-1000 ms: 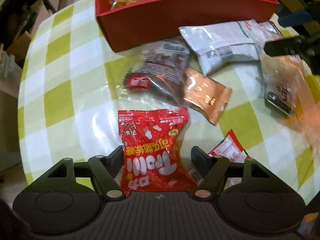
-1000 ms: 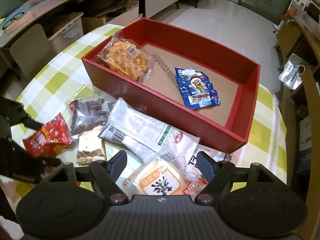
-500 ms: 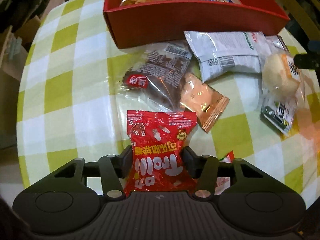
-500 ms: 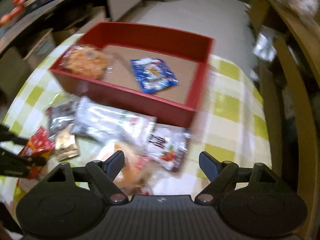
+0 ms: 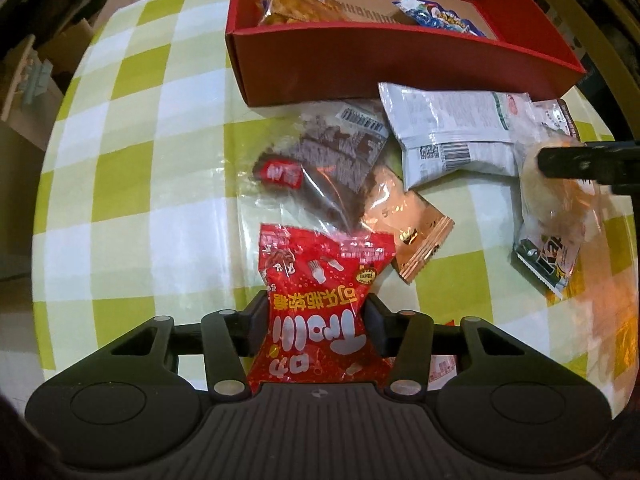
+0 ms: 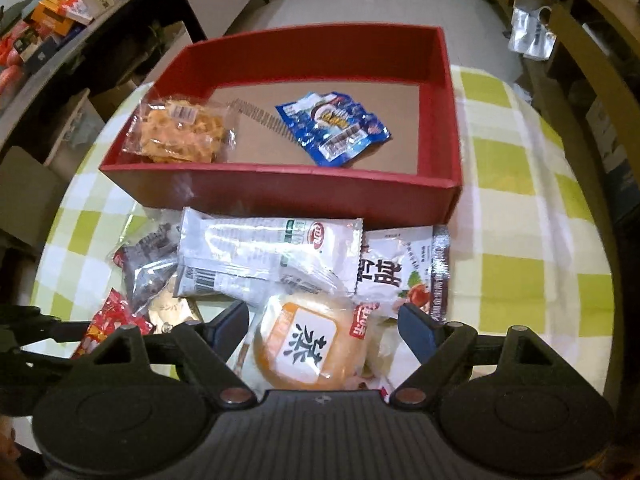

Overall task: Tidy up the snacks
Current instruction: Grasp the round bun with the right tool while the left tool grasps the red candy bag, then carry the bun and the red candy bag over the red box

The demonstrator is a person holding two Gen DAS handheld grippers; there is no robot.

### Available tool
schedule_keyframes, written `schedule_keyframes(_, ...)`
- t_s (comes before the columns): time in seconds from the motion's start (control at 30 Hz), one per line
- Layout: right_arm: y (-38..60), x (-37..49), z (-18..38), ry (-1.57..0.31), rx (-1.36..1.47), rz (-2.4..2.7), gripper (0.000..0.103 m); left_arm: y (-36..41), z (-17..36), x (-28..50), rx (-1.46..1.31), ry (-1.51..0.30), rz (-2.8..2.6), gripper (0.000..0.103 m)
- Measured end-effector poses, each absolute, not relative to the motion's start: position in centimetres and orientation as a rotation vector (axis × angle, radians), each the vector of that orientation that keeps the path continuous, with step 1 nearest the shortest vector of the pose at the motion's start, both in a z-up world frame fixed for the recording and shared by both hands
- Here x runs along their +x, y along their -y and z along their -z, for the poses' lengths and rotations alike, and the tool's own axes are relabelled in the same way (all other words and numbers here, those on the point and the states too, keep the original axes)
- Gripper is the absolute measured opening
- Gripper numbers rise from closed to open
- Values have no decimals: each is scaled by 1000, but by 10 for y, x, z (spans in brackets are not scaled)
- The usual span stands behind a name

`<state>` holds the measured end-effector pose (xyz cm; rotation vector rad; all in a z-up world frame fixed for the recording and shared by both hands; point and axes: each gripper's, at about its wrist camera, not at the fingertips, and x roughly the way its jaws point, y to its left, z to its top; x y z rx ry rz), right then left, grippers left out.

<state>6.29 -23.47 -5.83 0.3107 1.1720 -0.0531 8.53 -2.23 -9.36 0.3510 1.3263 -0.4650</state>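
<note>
My left gripper point(image 5: 316, 314) is shut on a red candy bag point(image 5: 320, 300) above the checked table; the bag also shows in the right wrist view point(image 6: 110, 320). My right gripper point(image 6: 324, 326) is open around a wrapped round bun point(image 6: 310, 346), its pads beside the wrapper and apart from it. The bun also shows at the right of the left wrist view point(image 5: 560, 196). The red box point(image 6: 280, 192) holds a bag of yellow crackers point(image 6: 182, 130) and a blue packet point(image 6: 334, 128).
A white pouch point(image 6: 264, 256), a dark clear-wrapped snack point(image 5: 332, 160), a copper sachet point(image 5: 408, 224) and a white packet with red print point(image 6: 400, 272) lie in front of the box. A wooden chair point(image 6: 592, 60) stands at the right. Shelves and cartons stand at the left.
My left gripper has closed on the red candy bag and lifted it slightly. My right gripper swung right, then back over the bun, staying open.
</note>
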Motion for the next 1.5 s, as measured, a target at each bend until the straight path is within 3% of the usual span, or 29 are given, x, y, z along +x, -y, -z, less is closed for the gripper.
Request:
schedule_keyframes(0.1,233,65,71,-1206,305,35,87,22,94,86,360,-1325,447,57)
schedule_keyframes(0.27,232,65,84,-1250,222,37,73,23,102,87,365,-1330,428,63)
schedule_keyframes(0.33,232,64,85,-1252,206,30,73,23,104,88,377,-1325,417,77)
schedule_keyframes(0.47,232,66,86,-1257,229,34,73,26,111,91,396,-1335,399,88)
schedule_keyframes(0.63,236,67,86,-1259,244,18,74,25,114,94,385,-1347,399,89)
schedule_keyframes(0.7,235,66,84,-1260,234,12,74,25,114,94,379,-1347,396,88)
schedule_keyframes(0.8,231,62,82,-1257,186,-10,70,26,109,93,372,-1336,413,64)
schedule_keyframes(0.83,230,61,82,-1256,181,-19,68,26,107,93,363,-1344,419,61)
schedule_keyframes(1.5,230,27,41,-1152,184,-43,66,25,63,70,312,-1304,462,57)
